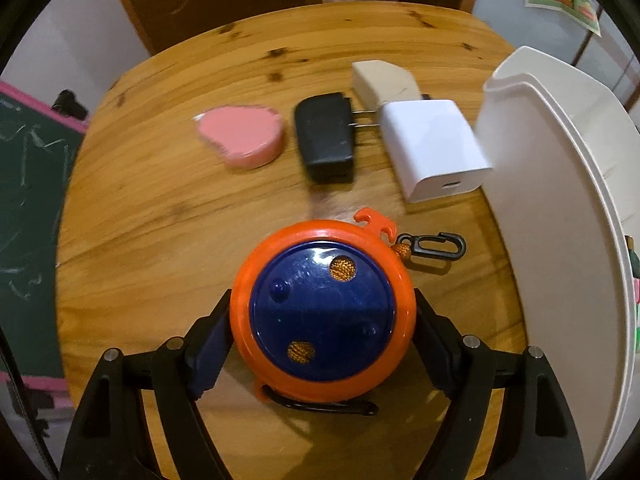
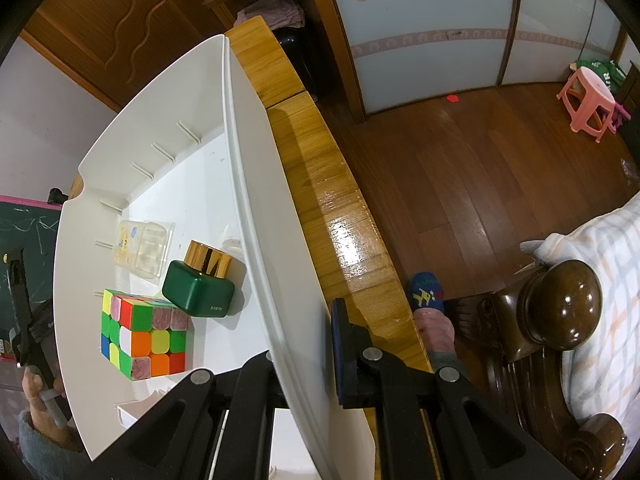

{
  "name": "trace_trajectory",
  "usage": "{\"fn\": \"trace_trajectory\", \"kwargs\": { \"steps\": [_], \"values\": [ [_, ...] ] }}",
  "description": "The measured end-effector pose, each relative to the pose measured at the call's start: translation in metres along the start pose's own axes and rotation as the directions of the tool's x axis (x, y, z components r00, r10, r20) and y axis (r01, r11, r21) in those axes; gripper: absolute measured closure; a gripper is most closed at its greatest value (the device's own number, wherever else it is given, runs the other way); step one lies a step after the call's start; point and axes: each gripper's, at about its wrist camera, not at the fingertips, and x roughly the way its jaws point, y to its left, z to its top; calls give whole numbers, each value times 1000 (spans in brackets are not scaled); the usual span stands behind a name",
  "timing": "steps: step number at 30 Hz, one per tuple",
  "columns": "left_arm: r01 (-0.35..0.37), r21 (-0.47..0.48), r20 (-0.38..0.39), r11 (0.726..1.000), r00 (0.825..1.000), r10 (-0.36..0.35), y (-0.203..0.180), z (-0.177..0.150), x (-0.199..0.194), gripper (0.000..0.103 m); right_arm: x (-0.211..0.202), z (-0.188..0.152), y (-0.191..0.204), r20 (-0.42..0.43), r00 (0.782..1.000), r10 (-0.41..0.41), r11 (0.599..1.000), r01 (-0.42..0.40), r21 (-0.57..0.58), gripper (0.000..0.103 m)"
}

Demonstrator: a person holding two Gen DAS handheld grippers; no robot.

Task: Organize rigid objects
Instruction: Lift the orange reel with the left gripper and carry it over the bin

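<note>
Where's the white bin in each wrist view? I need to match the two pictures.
Left wrist: the white bin fills the right edge, its outer wall beside the white charger.
Right wrist: it runs from centre to lower left, interior showing, with the right gripper clamped on its near wall.
Shared landmark: the wooden table under it, plus the green chalkboard at left.

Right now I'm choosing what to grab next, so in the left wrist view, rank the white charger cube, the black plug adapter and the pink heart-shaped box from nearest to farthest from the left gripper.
1. White charger cube, ahead to the right, beside the white bin.
2. Black plug adapter, straight ahead, centre.
3. Pink heart-shaped box, ahead to the left.

The left gripper holds the orange and blue round reel.
</note>
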Motion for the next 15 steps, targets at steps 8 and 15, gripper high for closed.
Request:
{"fn": "trace_trajectory", "kwargs": {
  "steps": [8,15],
  "values": [
    [5,-38,29,999,1000,-4,14,-17,-47,20,0,-1,1,3,1000,-7,1000,7,-5,95],
    [20,19,97,1000,995,-22,-3,-19,-106,20,-1,-1,0,8,1000,0,1000,0,-2,95]
  ]
}}
